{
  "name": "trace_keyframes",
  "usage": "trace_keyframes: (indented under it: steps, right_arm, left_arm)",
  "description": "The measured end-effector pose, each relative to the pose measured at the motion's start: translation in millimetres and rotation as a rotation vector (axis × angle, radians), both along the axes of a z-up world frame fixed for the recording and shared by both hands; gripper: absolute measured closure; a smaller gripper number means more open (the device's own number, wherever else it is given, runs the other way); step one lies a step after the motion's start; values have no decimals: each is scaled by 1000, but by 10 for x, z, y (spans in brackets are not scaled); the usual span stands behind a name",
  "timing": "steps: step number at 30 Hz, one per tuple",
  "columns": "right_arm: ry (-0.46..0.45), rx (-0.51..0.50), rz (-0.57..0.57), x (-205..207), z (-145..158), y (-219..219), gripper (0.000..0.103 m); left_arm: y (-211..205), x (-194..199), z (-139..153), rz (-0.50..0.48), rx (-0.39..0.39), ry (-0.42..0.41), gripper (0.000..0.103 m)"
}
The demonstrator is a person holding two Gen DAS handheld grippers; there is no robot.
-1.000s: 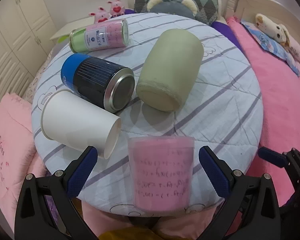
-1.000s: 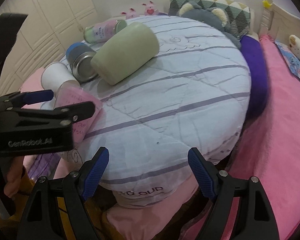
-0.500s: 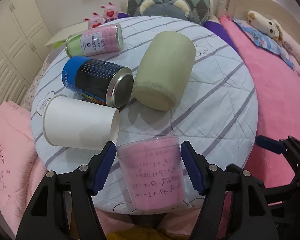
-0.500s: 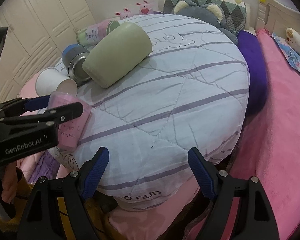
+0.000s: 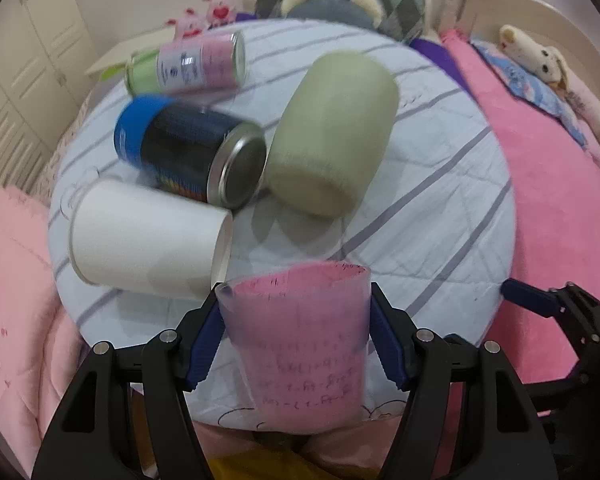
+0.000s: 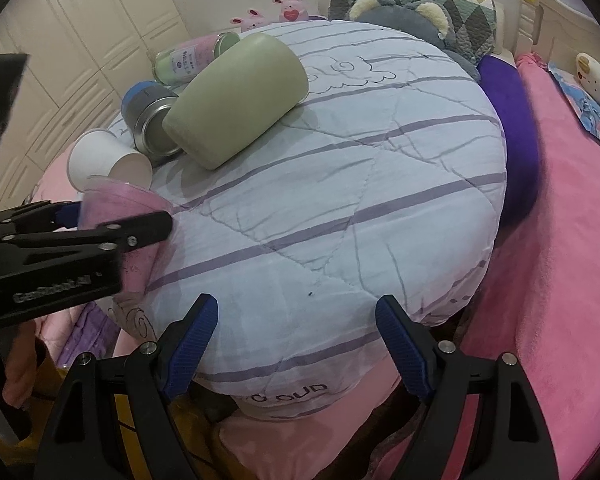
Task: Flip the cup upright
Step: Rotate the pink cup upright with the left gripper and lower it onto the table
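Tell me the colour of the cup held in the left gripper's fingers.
Pink, in a clear shell with dark handwriting-like marks: the pink cup, best seen in the left wrist view.

"GenRobot.AI" on left hand-held gripper [image 6: 112, 216].

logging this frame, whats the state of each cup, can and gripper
pink cup: gripped, rim tipped away
white paper cup: on its side
green cup: on its side
blue can: on its side
pink and green can: on its side
left gripper: jaws shut on pink cup
right gripper: jaws open, holding nothing
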State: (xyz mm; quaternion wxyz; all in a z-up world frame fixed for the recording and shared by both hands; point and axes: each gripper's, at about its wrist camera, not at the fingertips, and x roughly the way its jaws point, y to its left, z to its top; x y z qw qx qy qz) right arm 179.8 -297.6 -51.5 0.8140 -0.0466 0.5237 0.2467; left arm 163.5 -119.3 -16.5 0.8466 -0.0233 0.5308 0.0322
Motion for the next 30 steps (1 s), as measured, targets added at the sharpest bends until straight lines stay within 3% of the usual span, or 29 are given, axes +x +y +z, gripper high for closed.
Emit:
trace_keyframes:
  steps: [4,11,15,30]
  right_arm:
    - [-4,2,-4,11,24,0,20]
    - [-27,3,-35,35,87,-26,20]
    - [-19,3,-60,69,73,-59,20]
    - [-27,-9,-88,48,139,-75,20]
  left_arm:
    - [-27,5,110,-4,27,-49,35]
    - [-1,56,95,-6,35,-52,34]
    - [-43,43,66,-19,57,-48,17]
    - [-60,-49,143,-43,60,-68,17]
